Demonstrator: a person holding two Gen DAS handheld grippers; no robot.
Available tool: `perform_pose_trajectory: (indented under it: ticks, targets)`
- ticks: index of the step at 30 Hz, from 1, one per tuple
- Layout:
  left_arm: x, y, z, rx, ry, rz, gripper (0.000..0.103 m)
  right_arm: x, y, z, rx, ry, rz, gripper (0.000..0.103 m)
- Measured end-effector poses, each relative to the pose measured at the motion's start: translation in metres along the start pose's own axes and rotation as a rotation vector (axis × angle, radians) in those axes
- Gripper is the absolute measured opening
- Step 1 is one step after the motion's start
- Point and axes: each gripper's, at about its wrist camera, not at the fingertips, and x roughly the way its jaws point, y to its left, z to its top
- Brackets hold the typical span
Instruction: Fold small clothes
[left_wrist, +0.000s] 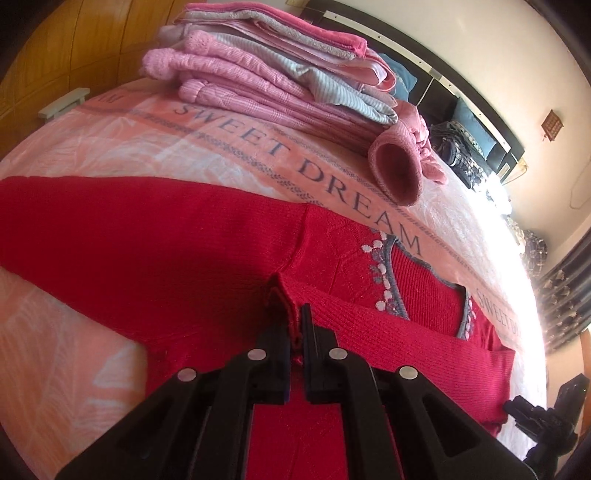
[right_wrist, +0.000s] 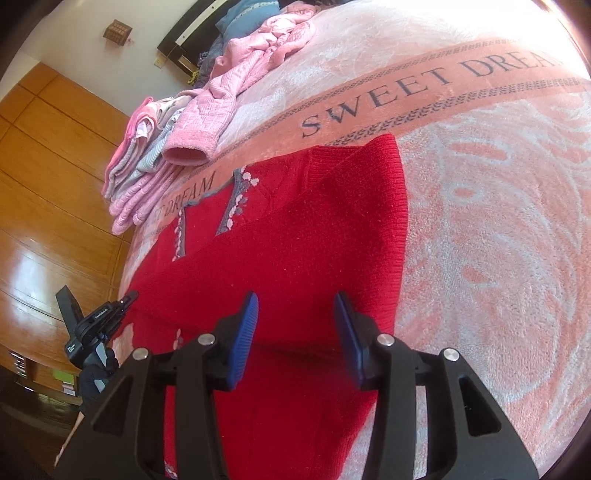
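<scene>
Left gripper (left_wrist: 295, 325) clamps red sweater (left_wrist: 147, 240) fold; right gripper (right_wrist: 295, 332) agape.

red knitted sweater (left_wrist: 147, 236): ribbed, slightly fuzzy wool-like cloth, matt.
pink plush bed blanket (right_wrist: 498, 206): soft, fleecy pile.
black plastic left tongs (left_wrist: 295, 325): smooth, matt, shiny metal pins.
blue ribbed pads (right_wrist: 245, 332): rubbery.
brown wooden wall panels (right_wrist: 55, 155): glossy.

Right gripper (right_wrist: 295, 332) open, low centre, over red sweater (right_wrist: 295, 240) on pink blanket (right_wrist: 498, 221). Folded pink pile (right_wrist: 147, 158) upper left. Left gripper (right_wrist: 99, 321) at left edge.
</scene>
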Motion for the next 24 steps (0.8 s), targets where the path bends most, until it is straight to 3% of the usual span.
perform_pose_trajectory:
  ticks: [2,7,10,13,15,21,24]
  targets:
    - [0.014,0.0,-0.008,0.035,0.046,0.032,0.005,0.011,-0.003,-0.004,-0.008,0.049,-0.051,0.047]
    - [0.007,0.007,-0.008,-0.022,0.036,-0.005,0.007,0.012,0.0,-0.009,-0.043,0.045,-0.065,0.047]
    - [-0.021,0.011,0.003,-0.061,-0.036,-0.022,0.012,0.002,0.003,-0.007,-0.028,0.03,-0.029,0.049]
    - [-0.047,0.005,0.014,-0.011,-0.116,-0.037,0.012,-0.011,0.012,0.0,-0.046,-0.011,-0.013,0.05]
    - [-0.053,-0.004,0.016,0.02,-0.129,-0.077,0.017,-0.015,0.017,0.005,-0.045,-0.032,0.002,0.052]
    - [-0.012,-0.027,0.0,0.044,0.009,-0.153,0.02,0.007,0.016,0.005,-0.012,0.006,-0.032,0.052]
    - [0.016,-0.025,-0.01,0.029,0.101,-0.123,0.021,0.023,0.008,-0.001,0.0,0.051,-0.072,0.051]
